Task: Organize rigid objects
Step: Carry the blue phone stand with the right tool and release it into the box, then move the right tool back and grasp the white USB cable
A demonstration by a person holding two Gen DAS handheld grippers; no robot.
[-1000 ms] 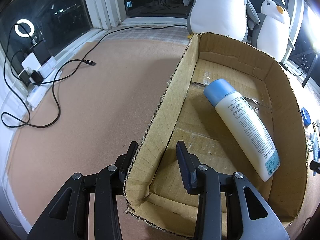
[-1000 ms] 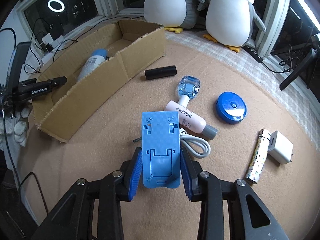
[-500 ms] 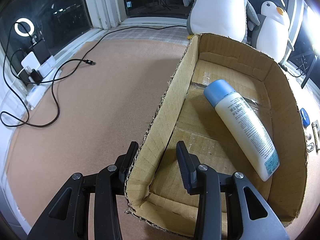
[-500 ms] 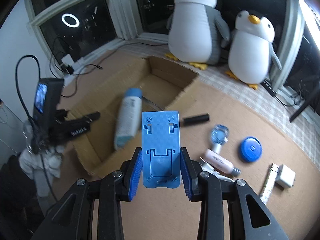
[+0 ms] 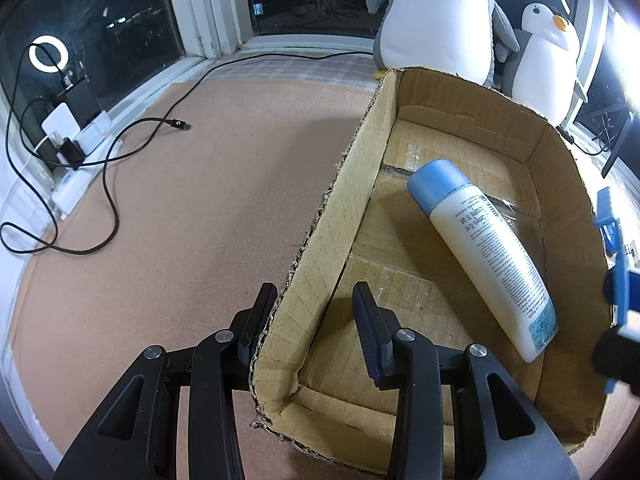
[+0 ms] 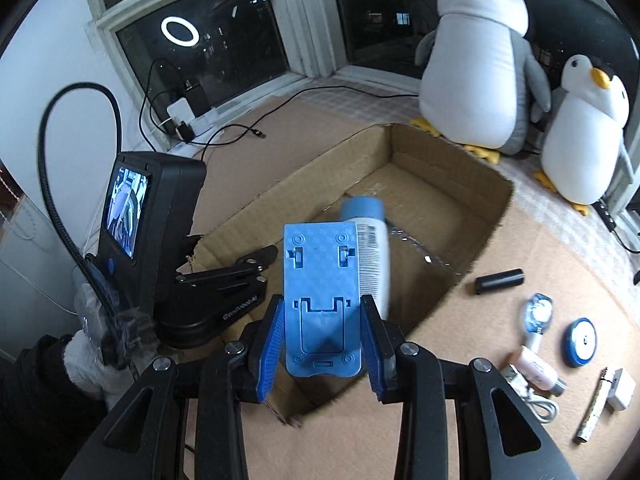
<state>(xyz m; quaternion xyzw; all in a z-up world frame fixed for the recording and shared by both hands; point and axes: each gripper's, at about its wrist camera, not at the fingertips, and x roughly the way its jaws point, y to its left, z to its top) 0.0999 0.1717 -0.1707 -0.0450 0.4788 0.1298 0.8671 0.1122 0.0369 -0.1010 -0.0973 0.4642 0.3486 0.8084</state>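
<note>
At 12 o'clock of the right gripper [image 6: 322,336]: open cardboard box [image 6: 452,160], bottle [image 6: 370,236] with blue cap lying flat on its floor, cap toward the far wall. Jaws clenched on blue phone stand [image 6: 318,300], held upright above the box's near end, partly masking the bottle. At 9 o'clock: left gripper [image 5: 310,314], body and screen right against the near-left corner; jaws straddling the box's left wall [image 5: 348,208], outer pad touching it, inner pad just clear, so clamped or not: cannot tell. Gloved hand [image 6: 86,356] behind it at 8 o'clock.

Outside the box at 3 to 4 o'clock on the bench [image 6: 520,240]: black cylinder [image 6: 500,280], clear blue brush head [image 6: 538,316], blue round lid [image 6: 580,342], pink tube [image 6: 536,368], white cable [image 6: 538,402], patterned lighter [image 6: 592,410], white charger [image 6: 620,394]. All apart from the box wall.

Two penguin plushes [image 6: 484,64] just past the far wall at 1 o'clock. Black cable [image 5: 116,160] and power strip [image 5: 76,184] at 10 o'clock, along the window sill.

Box floor bare at the near-left and far ends. Bench left of the box open up to the cable.
</note>
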